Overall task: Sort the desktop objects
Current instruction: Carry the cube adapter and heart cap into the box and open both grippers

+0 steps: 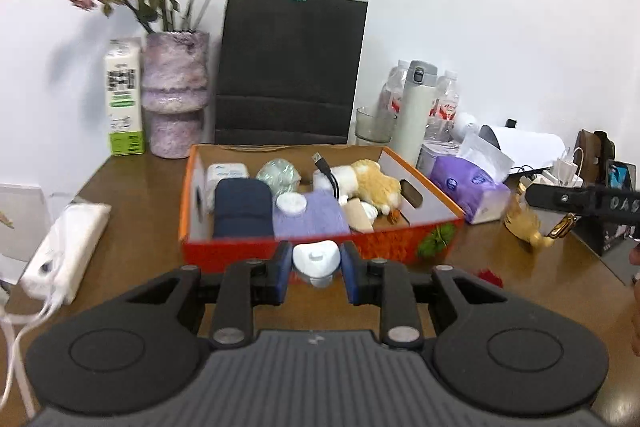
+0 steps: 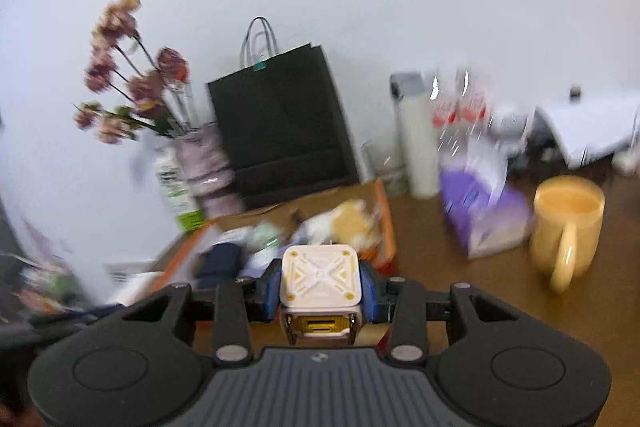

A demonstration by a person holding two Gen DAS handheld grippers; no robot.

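The left gripper (image 1: pixel 316 269) squeezes a small white heart-shaped thing (image 1: pixel 316 259) just in front of the near wall of the orange box (image 1: pixel 392 245). The right gripper (image 2: pixel 320 285) squeezes a white and gold cube charger (image 2: pixel 320 277), held up near the box's right side. Inside the box lie a dark blue case (image 1: pixel 243 207), a purple cloth (image 1: pixel 312 217) and a plush toy (image 1: pixel 374 183). Brown table (image 1: pixel 132 227) shows on both sides of the box. To its right sit a purple tissue pack (image 1: pixel 470 189) and a yellow mug (image 2: pixel 566 227). A black bag (image 1: pixel 292 67) and flower vase (image 1: pixel 176 93) stand at the wall.
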